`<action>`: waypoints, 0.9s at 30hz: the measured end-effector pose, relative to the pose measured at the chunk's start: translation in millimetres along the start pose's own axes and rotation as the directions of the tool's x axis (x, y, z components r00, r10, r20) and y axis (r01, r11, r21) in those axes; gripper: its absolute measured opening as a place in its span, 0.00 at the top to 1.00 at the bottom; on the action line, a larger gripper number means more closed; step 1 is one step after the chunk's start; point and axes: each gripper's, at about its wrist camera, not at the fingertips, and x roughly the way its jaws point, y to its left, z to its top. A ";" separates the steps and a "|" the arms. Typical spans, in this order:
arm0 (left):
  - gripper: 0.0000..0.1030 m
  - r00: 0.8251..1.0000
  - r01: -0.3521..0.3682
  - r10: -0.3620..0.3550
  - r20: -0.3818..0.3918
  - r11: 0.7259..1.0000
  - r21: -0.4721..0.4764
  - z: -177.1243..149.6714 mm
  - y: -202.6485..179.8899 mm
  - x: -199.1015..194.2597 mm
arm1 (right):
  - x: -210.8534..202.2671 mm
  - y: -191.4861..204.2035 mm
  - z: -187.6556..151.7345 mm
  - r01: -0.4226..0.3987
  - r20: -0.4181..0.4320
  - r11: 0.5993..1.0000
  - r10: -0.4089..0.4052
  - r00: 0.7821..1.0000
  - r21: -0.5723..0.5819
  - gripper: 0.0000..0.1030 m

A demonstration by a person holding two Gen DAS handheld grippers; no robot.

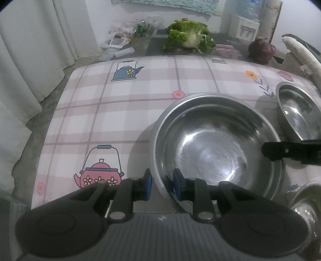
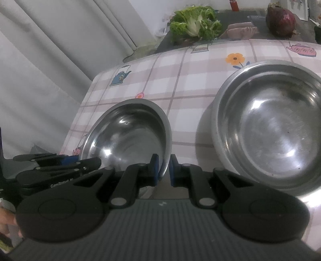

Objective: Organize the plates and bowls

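A table [image 1: 140,112] carries a pink and white checked cloth printed with kettles and small flowers. At 9 o'clock from it, pale curtains [image 1: 30,50] hang down to a grey concrete floor [image 1: 88,58]. At 12 o'clock, the white wall [image 1: 104,18] holds the lower edge of a blue picture [image 1: 164,4]. Plastic bags [image 1: 120,36] lie on the floor at 11 o'clock, by the wall. The light is soft and even.

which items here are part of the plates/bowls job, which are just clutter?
Job:
- near bowl, gripped at the rim by left gripper and right gripper
- far bowl, standing free on the tablecloth

Clutter:
- cabbage
- dark red vegetable
- bags and can on the floor
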 end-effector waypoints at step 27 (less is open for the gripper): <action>0.76 0.999 -0.012 0.011 0.044 0.999 0.032 -0.8 -6.0 -20.0 | -12.2 4.3 0.7 0.016 0.028 0.999 -0.015 0.999 -0.031 0.90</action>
